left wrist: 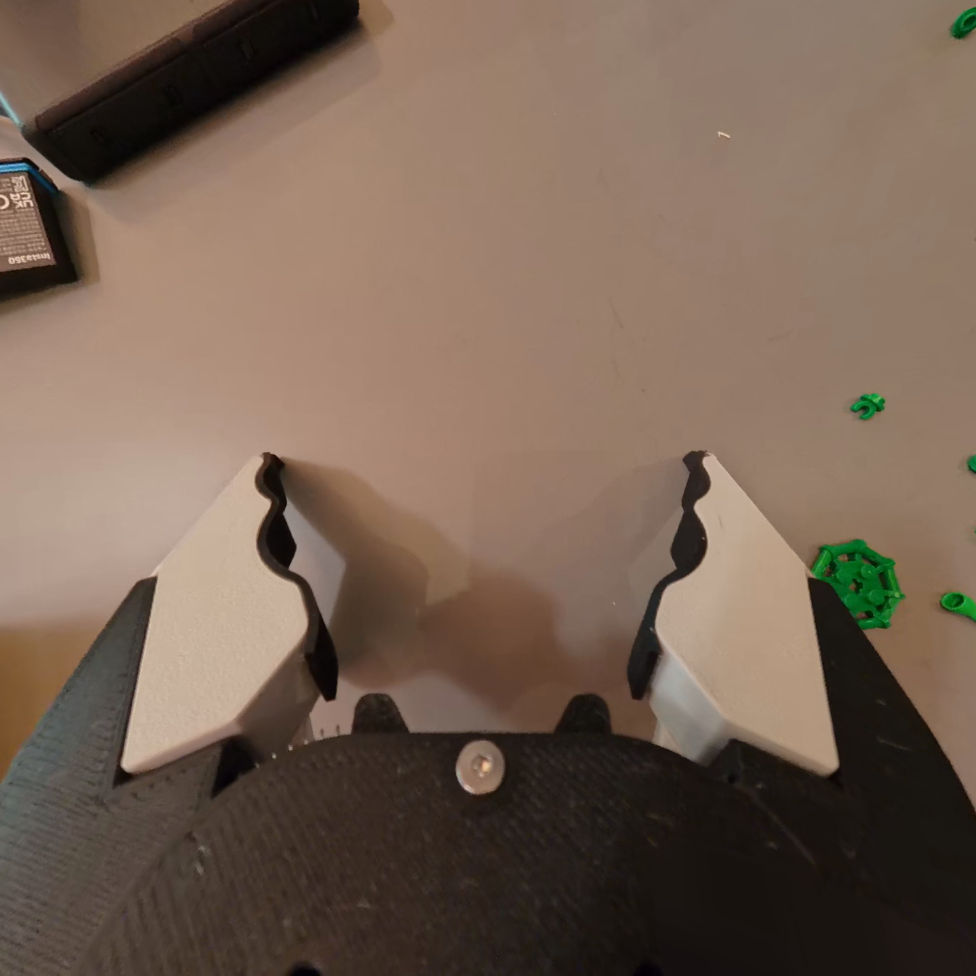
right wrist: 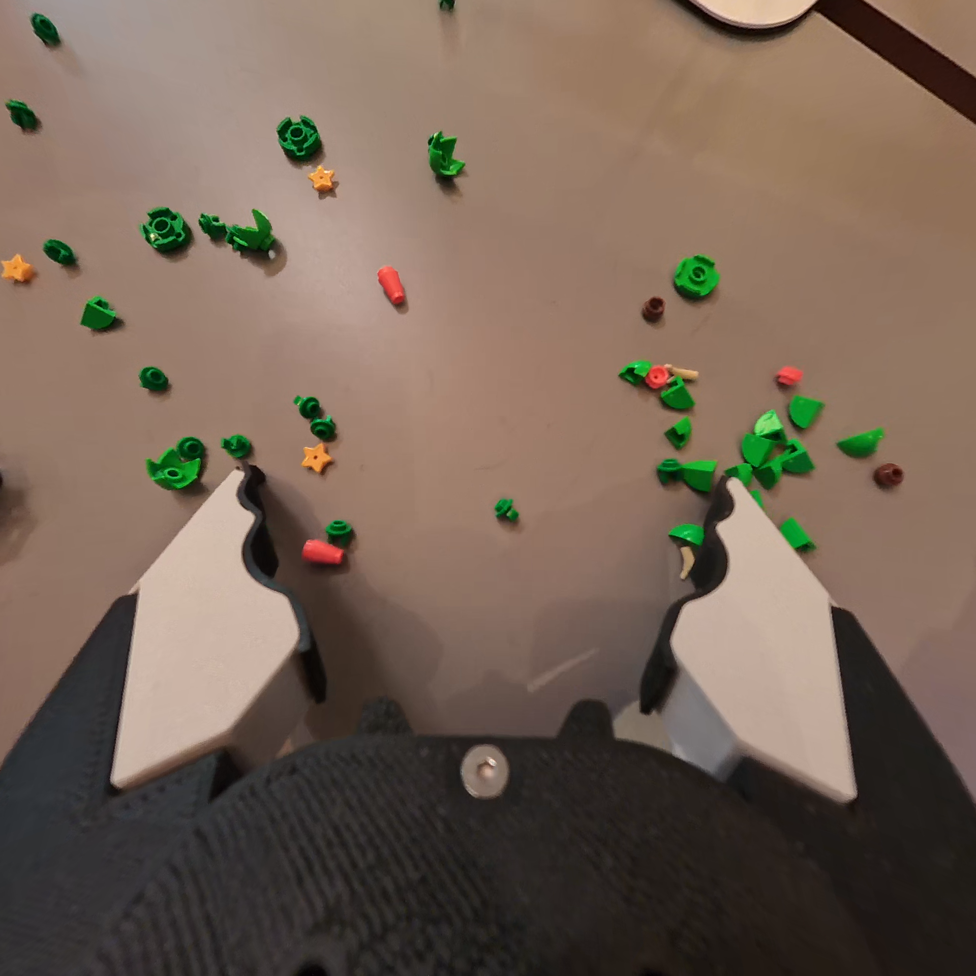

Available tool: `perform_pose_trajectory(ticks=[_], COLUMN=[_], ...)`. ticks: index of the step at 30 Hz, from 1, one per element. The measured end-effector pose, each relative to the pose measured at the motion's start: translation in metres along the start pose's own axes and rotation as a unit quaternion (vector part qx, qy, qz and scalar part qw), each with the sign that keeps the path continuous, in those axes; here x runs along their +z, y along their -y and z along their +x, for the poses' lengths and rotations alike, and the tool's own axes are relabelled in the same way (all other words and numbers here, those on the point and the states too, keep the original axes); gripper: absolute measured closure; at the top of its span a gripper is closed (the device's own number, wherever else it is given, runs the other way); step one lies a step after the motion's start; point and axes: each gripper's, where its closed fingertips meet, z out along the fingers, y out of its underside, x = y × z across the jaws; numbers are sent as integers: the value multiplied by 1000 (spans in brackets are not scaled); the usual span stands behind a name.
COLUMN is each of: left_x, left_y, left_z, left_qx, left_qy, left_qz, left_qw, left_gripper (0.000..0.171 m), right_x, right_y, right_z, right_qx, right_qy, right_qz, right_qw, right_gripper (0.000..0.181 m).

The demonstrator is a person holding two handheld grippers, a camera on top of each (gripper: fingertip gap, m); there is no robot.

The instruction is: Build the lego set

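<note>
While its jaws are standing spread wide with nothing between them, the left gripper point(left wrist: 483, 459) is hovering over a bare stretch of the brown-grey worktop point(left wrist: 475, 264). Just beyond its right finger a green web-shaped lego wheel point(left wrist: 858, 581) is lying flat, with a small green clip piece point(left wrist: 867, 405) farther out near the right edge. Well apart, at the far left, a long black case point(left wrist: 185, 79) and a black box with a blue rim point(left wrist: 31, 232) are resting on the worktop.

The right gripper point(right wrist: 483, 475) is likewise hanging with its jaws released and empty. Between its fingers a small green stud point(right wrist: 506, 509) is lying on the worktop, and near the left finger a red cone point(right wrist: 322, 552) is lying on its side, touching a green round piece point(right wrist: 339, 532). An orange star point(right wrist: 316, 457) is sitting just beyond the left fingertip. By the right fingertip a heap of green curved slope pieces point(right wrist: 766, 449) is crowding together, some touching. Farther out a second red cone point(right wrist: 392, 284), green round plates point(right wrist: 696, 275) and brown studs point(right wrist: 654, 307) are lying scattered; the lego set is all loose parts.
</note>
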Motion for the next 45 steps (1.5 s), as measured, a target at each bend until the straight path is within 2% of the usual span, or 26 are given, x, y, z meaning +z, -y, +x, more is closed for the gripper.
perform_pose_trajectory(ticks=[4,5,7,8,9,10,12,14,16,18,20,23,26,31,34,36,37,39,40,42,45], left_x=[0,0,4,4,3,0,-16,-36,-54,-67,-67,-65,-60,-45,-40,-31,-30,-23,-21,-19,-12], left_y=[0,0,6,9,10,14,28,44,60,76,82,97,120,183,222,236,243,247,247,249,249], left_z=[0,0,-5,-13,-20,-24,-33,-29,-12,14,42,75,94,104,89,77,70,56,45,34,23], left_qx=[1,2,37,32,26,31,59,91,86,65,54,66,93,89,55,15,2,12,14,-1,-29], left_qy=[0,0,-5,10,31,51,113,147,149,113,56,9,0,25,67,68,79,113,137,131,102], left_qz=[0,0,3,-6,-9,4,45,95,162,225,219,220,225,241,273,279,289,275,268,274,273], left_qw=[1000,1000,999,999,999,998,991,980,972,966,973,973,970,966,958,958,954,955,954,953,956], left_gripper=[27,26,20,20,20,27,37,46,59,64,60,54,55,47,46,47,53,60,71,63,62], right_x=[1,-2,-11,-18,-25,-33,-46,-54,-59,-54,-52,-55,-56,-53,-51,-50,-49,-48,-48,-48,-46], right_y=[2,3,10,18,27,34,47,55,60,58,57,59,59,59,58,58,57,57,57,57,56], right_z=[-1,-1,-9,-12,-10,-9,-4,-1,-3,-7,-7,-4,-3,-5,-6,-5,-4,-1,0,3,7], right_qx=[6,7,-3,-11,-17,-26,-47,-61,-66,-56,-43,-28,-23,-42,-56,-56,-54,-44,-38,-24,-8], right_qy=[-5,-5,11,12,-4,-23,-67,-108,-124,-110,-101,-96,-92,-106,-119,-125,-125,-122,-119,-114,-105], right_qz=[2,7,29,57,87,115,164,209,242,236,230,245,248,237,230,225,223,220,219,219,214], right_qw=[1000,1000,1000,998,996,993,983,970,960,964,967,964,964,965,964,965,965,967,968,969,971], right_gripper=[23,34,83,91,90,89,82,88,90,88,84,87,89,87,87,87,87,87,87,88,88])
